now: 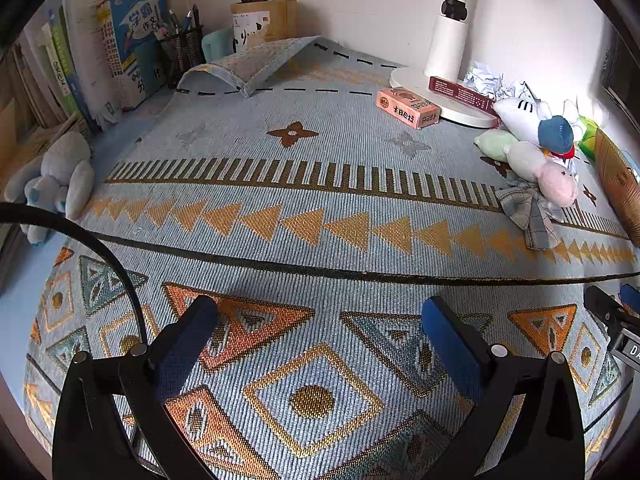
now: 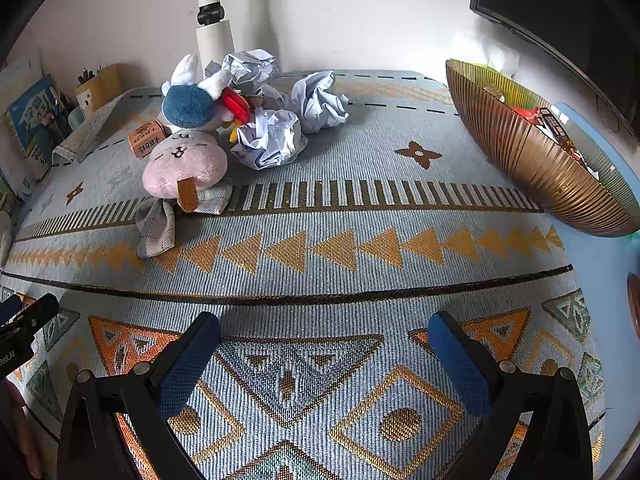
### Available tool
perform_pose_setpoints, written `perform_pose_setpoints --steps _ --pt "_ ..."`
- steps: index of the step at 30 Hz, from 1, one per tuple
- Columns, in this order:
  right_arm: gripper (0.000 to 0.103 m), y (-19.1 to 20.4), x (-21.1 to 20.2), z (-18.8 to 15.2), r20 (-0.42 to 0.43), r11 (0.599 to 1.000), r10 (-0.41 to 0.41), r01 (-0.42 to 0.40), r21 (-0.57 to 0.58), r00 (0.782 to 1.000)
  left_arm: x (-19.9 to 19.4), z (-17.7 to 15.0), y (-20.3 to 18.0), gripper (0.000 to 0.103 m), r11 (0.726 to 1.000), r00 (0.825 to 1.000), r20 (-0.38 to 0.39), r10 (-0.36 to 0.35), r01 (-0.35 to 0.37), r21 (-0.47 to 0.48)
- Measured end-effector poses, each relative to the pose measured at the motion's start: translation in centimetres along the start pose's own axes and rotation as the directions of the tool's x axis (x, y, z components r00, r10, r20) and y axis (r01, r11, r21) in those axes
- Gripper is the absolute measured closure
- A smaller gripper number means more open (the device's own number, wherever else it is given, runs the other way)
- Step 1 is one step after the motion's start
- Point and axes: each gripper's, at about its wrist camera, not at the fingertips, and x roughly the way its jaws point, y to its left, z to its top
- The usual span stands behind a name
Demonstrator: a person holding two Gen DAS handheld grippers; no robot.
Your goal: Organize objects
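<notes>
On a patterned blue cloth lies a heap of toys and litter. A pink plush [image 2: 186,164] [image 1: 554,182] rests on a checked cloth [image 2: 158,226], with a white and blue plush [image 2: 188,102] [image 1: 536,120] behind it. Several crumpled paper balls [image 2: 272,138] [image 1: 486,80] sit beside them. A pink box [image 1: 408,107] [image 2: 146,138] lies by the lamp base. My left gripper [image 1: 320,316] hovers open over the cloth's near part, holding nothing. My right gripper [image 2: 324,332] is open too, well short of the heap.
A gold ribbed bowl [image 2: 536,160] with snack packs stands at the right. A white lamp [image 1: 448,48] rises at the back. Books [image 1: 132,40], a mesh pen cup [image 1: 182,54] and a wooden holder [image 1: 272,20] line the back left. A grey-blue plush [image 1: 56,184] lies left.
</notes>
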Motion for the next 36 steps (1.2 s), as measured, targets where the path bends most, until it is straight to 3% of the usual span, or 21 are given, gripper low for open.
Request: perform_pose_setpoints --steps 7,9,12,16,19,23,25,26,28,30,33,36 --pt "0.0 -0.1 0.0 0.0 0.0 1.0 0.0 0.0 0.0 1.0 0.1 0.4 -0.1 0.001 1.0 1.0 -0.022 -0.005 0.005 0.003" --pt "0.0 0.0 0.0 0.0 0.0 1.0 0.0 0.0 0.0 1.0 -0.4 1.5 -0.3 0.002 0.993 0.992 -0.037 -0.122 0.121 -0.008" --pt "0.0 0.1 0.0 0.0 0.0 1.0 0.0 0.0 -0.001 1.0 -2.9 4.0 -1.6 0.002 0.977 0.975 0.06 -0.213 0.212 0.011" --pt "0.0 0.0 -0.2 0.1 -0.027 1.0 0.012 -0.013 -0.013 1.0 -3.1 8.1 -5.9 0.002 0.94 0.942 0.042 -0.332 0.327 0.098" --pt "0.0 0.1 -0.1 0.6 -0.119 0.993 0.071 -0.082 -0.09 0.99 -1.4 11.0 -10.1 0.002 0.883 0.897 -0.032 -0.441 0.44 0.163" --pt "0.0 0.4 -0.3 0.1 -0.096 0.986 0.089 -0.101 -0.129 0.991 1.9 13.7 -14.1 0.002 0.851 0.874 -0.121 -0.471 0.486 0.198" --pt "0.0 0.5 -0.2 0.2 -0.097 0.984 0.095 -0.108 -0.141 0.991 3.1 14.3 -15.0 0.002 0.824 0.844 -0.174 -0.507 0.533 0.189" --pt "0.0 0.5 0.1 0.5 -0.113 0.982 0.101 -0.117 -0.148 0.988 3.4 14.4 -15.2 0.002 0.818 0.839 -0.178 -0.515 0.543 0.191" --pt "0.011 0.3 -0.3 1.1 -0.108 0.978 0.164 -0.176 -0.114 0.98 3.5 14.4 -15.5 0.003 0.821 0.843 -0.16 -0.513 0.537 0.193" --pt "0.013 0.7 -1.2 2.5 -0.059 0.959 0.269 -0.273 -0.078 0.961 4.3 14.7 -15.0 0.005 0.823 0.837 -0.171 -0.52 0.545 0.164" --pt "0.013 2.1 -1.5 4.8 0.028 0.954 0.293 -0.291 -0.064 0.956 5.4 15.2 -13.6 0.006 0.791 0.79 -0.177 -0.587 0.606 0.081" --pt "0.013 3.8 -0.1 7.3 0.035 0.939 0.342 -0.34 -0.056 0.939 6.0 15.2 -12.7 0.006 0.757 0.751 -0.17 -0.638 0.652 0.044"
